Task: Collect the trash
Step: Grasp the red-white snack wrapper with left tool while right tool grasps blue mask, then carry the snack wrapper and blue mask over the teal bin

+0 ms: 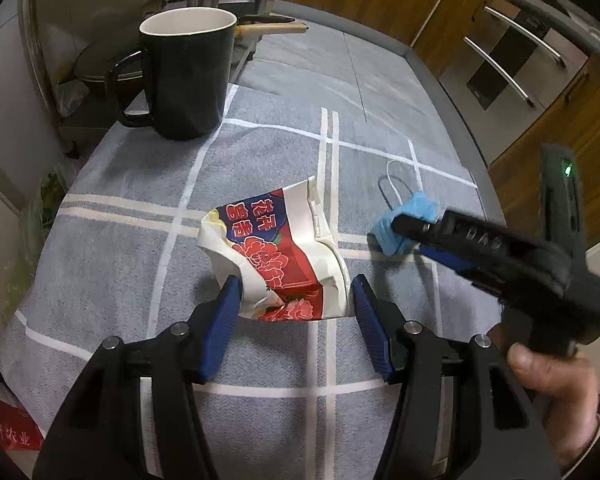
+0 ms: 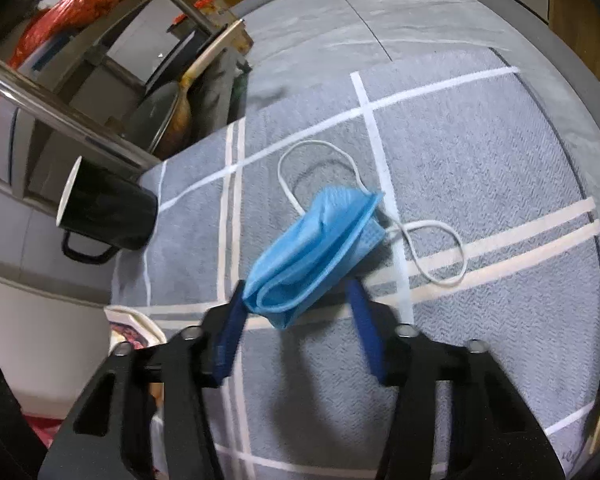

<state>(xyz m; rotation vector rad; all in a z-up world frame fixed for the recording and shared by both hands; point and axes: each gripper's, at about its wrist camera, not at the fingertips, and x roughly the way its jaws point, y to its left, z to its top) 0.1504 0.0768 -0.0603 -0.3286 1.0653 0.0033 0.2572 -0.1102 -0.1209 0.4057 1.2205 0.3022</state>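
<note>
Here the left tongs (image 1: 296,300) hang steeply over a worktop covered by a grey cloth (image 1: 140,240) with white and cream stripes, their blue pads (image 1: 224,316) standing on either side of a crumpled paper packet (image 1: 284,256) printed in red and navy with flowers. Both pads lie against the packet's lower edges, so the tongs look closed on it at a middling width. To the right, a person's hand (image 1: 556,380) holds the right tongs (image 2: 300,300), which reach a folded blue face mask (image 2: 320,240) lying on the cloth. In the right wrist view the mask's near end sits between the blue pads: the left pad touches it, while the right pad stands a little apart from it, so the mask is straddled but not pinched. Its white ear loops (image 2: 440,248) trail on the cloth beyond. A black mug (image 1: 188,76) with a white inside stands upright at the cloth's far left corner, well apart from both pieces of trash.
</note>
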